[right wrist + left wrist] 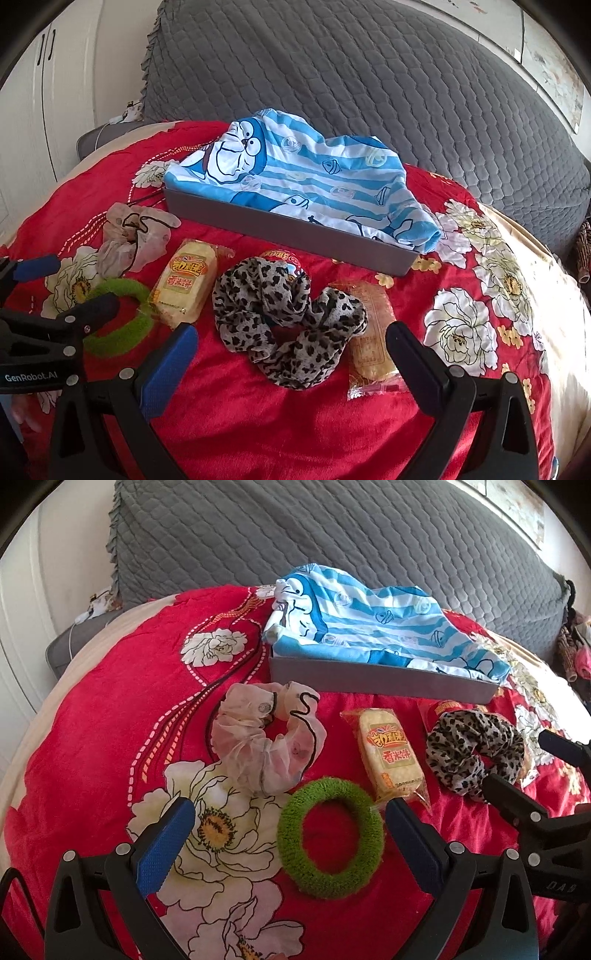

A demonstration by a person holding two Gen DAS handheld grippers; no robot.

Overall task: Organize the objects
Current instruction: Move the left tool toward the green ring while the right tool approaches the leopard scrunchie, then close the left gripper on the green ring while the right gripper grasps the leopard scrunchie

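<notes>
A green fuzzy hair ring [330, 836] lies on the red floral bedspread between the open fingers of my left gripper [288, 812]. Behind it sit a sheer pink scrunchie [267, 738] and a yellow rice-cracker packet [391, 753]. A leopard-print scrunchie [291, 317] lies between the open fingers of my right gripper [291, 338]; a second cracker packet [369, 343] lies at its right, and a red snack packet [280, 256] peeks out behind it. A grey tray [288, 229] further back holds a blue striped cartoon cloth [306, 177].
The grey quilted headboard cover [369, 74] rises behind the tray. A white wardrobe [55, 74] stands at the left. My left gripper's body [40, 332] reaches into the right wrist view from the left. The bedspread [295, 424] falls away at its cream edges.
</notes>
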